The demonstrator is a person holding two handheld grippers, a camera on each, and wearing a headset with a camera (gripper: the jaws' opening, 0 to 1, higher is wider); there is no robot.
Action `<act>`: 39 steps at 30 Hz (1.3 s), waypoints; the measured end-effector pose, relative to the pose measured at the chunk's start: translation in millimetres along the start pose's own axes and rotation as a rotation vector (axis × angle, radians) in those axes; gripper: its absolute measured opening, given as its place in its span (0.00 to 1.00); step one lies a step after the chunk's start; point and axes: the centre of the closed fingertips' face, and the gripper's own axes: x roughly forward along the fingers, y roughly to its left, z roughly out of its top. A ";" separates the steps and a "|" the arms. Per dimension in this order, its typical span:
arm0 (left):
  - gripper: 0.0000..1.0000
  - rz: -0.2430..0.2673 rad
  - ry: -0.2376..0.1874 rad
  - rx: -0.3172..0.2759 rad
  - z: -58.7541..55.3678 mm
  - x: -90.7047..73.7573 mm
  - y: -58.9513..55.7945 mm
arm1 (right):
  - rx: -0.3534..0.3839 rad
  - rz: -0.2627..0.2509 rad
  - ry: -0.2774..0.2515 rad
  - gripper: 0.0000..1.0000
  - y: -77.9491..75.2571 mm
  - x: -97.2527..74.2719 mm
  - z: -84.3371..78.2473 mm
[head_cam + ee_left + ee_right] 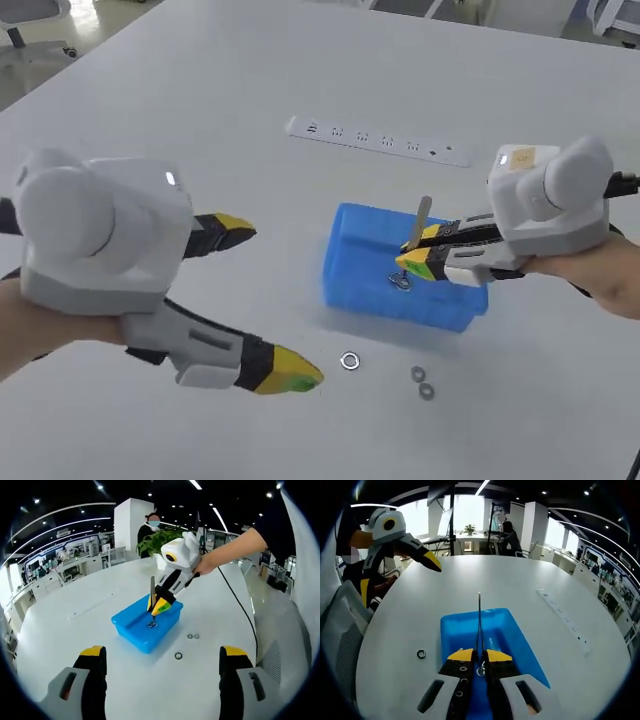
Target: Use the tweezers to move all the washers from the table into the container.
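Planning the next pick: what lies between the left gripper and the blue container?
A single washer on otherwise bare table, shown in the left gripper view.

Smooth, matt pale-grey table (200,120); blue container (360,250) of glossy plastic; washers (349,361) of bright metal; tweezers (422,218) of dull silver metal; left gripper (270,303) and right gripper (410,257) in smooth white plastic with satin sheen, jaws matt black, yellow-tipped; power strip (378,140) of white plastic

Blue container (352,272), silver washers (349,361), white table (200,120), yellow-tipped left hand-held gripper (270,303).
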 end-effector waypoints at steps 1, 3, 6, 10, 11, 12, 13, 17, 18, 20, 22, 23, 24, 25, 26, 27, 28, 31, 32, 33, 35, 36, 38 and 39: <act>0.98 -0.001 -0.006 0.007 4.8 2.9 2.6 | -0.002 0.001 -0.004 0.08 0.4 -0.4 1.1; 0.97 -0.004 -0.017 0.027 15.5 10.6 9.5 | -0.011 0.001 -0.008 0.08 0.9 -1.0 3.0; 0.93 0.007 -0.074 -0.015 34.0 21.7 20.1 | -0.029 0.000 -0.013 0.08 1.9 -2.6 5.9; 0.88 -0.006 -0.137 -0.049 56.8 36.4 28.7 | -0.048 0.009 -0.024 0.07 4.2 -3.7 10.1; 0.87 -0.002 -0.137 -0.039 59.7 40.4 30.0 | -0.049 0.010 -0.024 0.07 4.2 -3.7 10.3; 0.86 0.004 -0.129 -0.023 62.7 45.4 32.7 | -0.050 0.012 -0.026 0.07 4.3 -3.6 10.8; 0.84 0.000 -0.125 -0.021 64.7 48.4 33.3 | -0.050 0.012 -0.027 0.07 4.4 -3.6 11.1; 0.76 -0.038 -0.129 0.001 71.3 61.4 34.4 | -0.054 0.010 -0.031 0.08 5.1 -4.0 13.1; 0.71 -0.038 -0.127 0.003 71.2 63.6 35.0 | -0.053 0.009 -0.032 0.08 4.9 -4.0 13.5; 0.62 -0.066 -0.125 0.022 70.9 68.0 32.2 | -0.055 0.011 -0.036 0.08 4.9 -4.3 14.4; 0.55 -0.123 -0.147 0.001 74.7 70.4 22.7 | -0.060 0.017 -0.044 0.08 6.0 -4.8 16.4; 0.55 -0.134 -0.148 -0.009 76.4 71.9 20.5 | -0.061 0.018 -0.046 0.08 6.4 -4.8 17.0; 0.54 -0.140 -0.150 -0.002 77.2 72.9 19.3 | -0.061 0.024 -0.047 0.08 7.6 -4.5 17.7; 0.50 -0.161 -0.140 0.017 76.4 74.6 15.8 | -0.062 0.027 -0.048 0.08 8.5 -4.3 18.0; 0.45 -0.166 -0.134 0.028 76.0 75.6 15.0 | -0.062 0.031 -0.047 0.08 9.2 -4.2 17.9; 0.37 -0.173 -0.124 0.042 75.4 76.5 14.2 | -0.063 0.037 -0.045 0.08 10.8 -4.1 17.7; 0.30 -0.186 -0.121 0.049 75.3 76.1 12.6 | -0.059 0.044 -0.046 0.08 12.4 -4.1 17.7; 0.21 -0.221 -0.129 0.045 79.6 74.8 8.5 | -0.057 0.068 -0.050 0.08 18.0 -4.5 18.8; 0.20 -0.237 -0.130 0.050 80.2 74.1 6.5 | -0.058 0.075 -0.047 0.08 19.5 -4.4 18.5; 0.20 -0.237 -0.128 0.050 80.4 74.1 6.9 | -0.057 0.080 -0.048 0.08 20.7 -4.2 18.6; 0.18 -0.258 -0.117 0.068 80.0 73.8 4.2 | -0.061 0.086 -0.046 0.08 22.4 -4.1 18.4; 0.15 -0.260 -0.110 0.078 79.7 74.1 4.2 | -0.064 0.089 -0.045 0.08 23.2 -3.8 18.8; 0.11 -0.275 -0.099 0.083 79.1 73.7 2.8 | -0.069 0.092 -0.045 0.08 24.0 -3.8 19.7; 0.09 -0.289 -0.098 0.080 79.2 73.2 1.0 | -0.070 0.092 -0.045 0.08 24.0 -3.8 20.0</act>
